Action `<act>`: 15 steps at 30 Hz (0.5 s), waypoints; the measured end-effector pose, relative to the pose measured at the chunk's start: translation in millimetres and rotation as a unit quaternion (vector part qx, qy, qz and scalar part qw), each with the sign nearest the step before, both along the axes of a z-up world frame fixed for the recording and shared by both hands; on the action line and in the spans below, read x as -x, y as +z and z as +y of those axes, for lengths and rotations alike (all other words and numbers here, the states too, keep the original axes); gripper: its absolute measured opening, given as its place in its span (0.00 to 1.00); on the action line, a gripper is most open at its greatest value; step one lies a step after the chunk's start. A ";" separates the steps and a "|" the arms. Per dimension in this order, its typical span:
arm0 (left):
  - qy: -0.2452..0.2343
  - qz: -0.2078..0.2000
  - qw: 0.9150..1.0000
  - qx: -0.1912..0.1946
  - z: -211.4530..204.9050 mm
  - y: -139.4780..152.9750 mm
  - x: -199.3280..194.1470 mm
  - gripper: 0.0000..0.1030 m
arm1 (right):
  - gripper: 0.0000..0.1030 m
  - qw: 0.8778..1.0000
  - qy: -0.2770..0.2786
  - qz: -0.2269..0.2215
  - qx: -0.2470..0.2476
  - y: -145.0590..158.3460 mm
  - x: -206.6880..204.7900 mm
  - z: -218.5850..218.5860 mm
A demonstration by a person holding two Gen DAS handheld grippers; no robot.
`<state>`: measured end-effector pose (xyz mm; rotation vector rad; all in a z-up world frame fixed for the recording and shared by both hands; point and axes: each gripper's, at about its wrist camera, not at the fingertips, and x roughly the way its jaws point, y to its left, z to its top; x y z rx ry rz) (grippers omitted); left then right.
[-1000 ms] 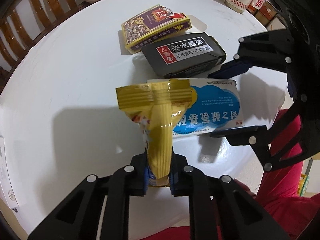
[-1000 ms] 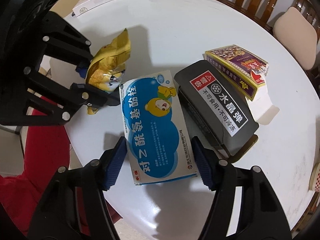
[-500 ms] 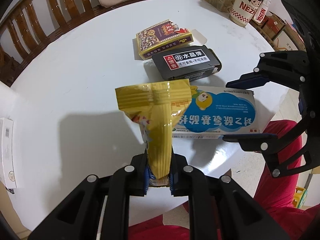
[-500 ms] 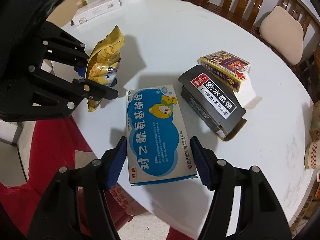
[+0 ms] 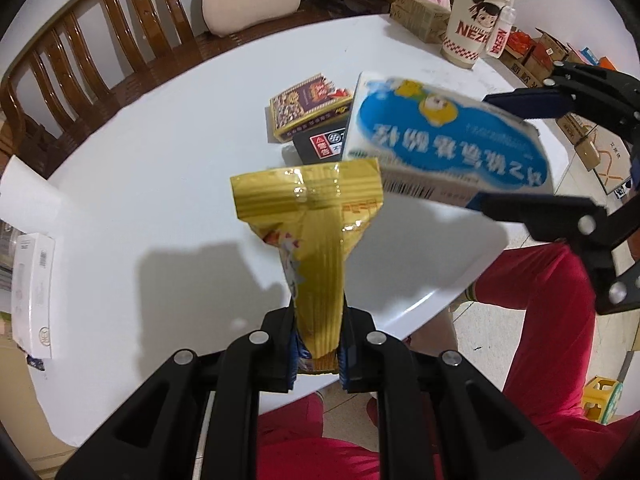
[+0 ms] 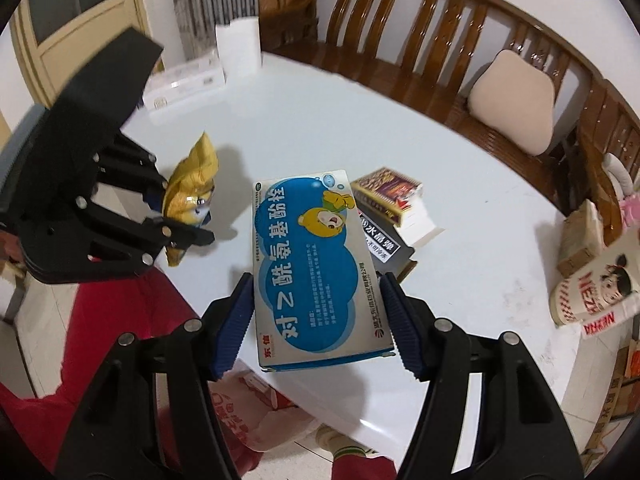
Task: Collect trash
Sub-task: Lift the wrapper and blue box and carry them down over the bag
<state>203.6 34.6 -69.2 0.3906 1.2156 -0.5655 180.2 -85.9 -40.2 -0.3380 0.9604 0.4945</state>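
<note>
My left gripper [image 5: 318, 350] is shut on a yellow snack wrapper [image 5: 316, 224] and holds it up above the white round table [image 5: 160, 152]. It also shows in the right wrist view [image 6: 192, 196]. My right gripper [image 6: 318, 320] is shut on a blue and white medicine box [image 6: 316, 264], lifted off the table near its front edge. The box also shows in the left wrist view [image 5: 444, 140], to the right of the wrapper. A black box [image 6: 380, 240] and a purple and yellow box [image 6: 390, 188] lie on the table behind it.
A Nezha paper cup [image 5: 474, 28] and cardboard boxes [image 5: 420, 16] stand at the table's far right. A flat white box [image 5: 32, 292] lies at the left edge. Wooden chairs [image 6: 440, 48] with a beige cushion [image 6: 512, 100] ring the table. A red and white plastic bag [image 6: 248, 400] lies below the table edge.
My right gripper has closed on the medicine box and lifted it off the table towards the front edge. My left gripper has risen and pulled back with the wrapper.
</note>
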 end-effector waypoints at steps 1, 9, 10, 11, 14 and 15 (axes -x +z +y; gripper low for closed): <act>0.000 -0.004 1.000 0.000 -0.4 2.9 3.8 0.15 | 0.61 1.000 -0.002 -0.007 -0.001 5.0 4.4 -1.0; -0.005 -0.036 0.999 -0.001 -3.9 30.5 44.2 0.15 | 0.61 0.998 -0.020 -0.055 -0.008 41.6 48.9 -9.8; -0.007 -0.041 0.999 -0.001 -5.0 33.8 50.8 0.15 | 0.61 0.998 -0.020 -0.058 -0.010 45.0 54.8 -11.2; -0.009 -0.043 0.999 0.000 -5.6 36.1 55.4 0.15 | 0.61 0.998 -0.023 -0.063 -0.010 48.0 60.9 -12.4; -0.017 -0.053 0.998 0.004 -8.4 43.4 73.1 0.15 | 0.61 0.997 -0.024 -0.070 -0.010 54.7 77.9 -13.6; -0.019 -0.056 0.998 0.004 -8.6 45.0 77.7 0.15 | 0.61 0.997 -0.023 -0.072 -0.010 55.8 84.2 -13.6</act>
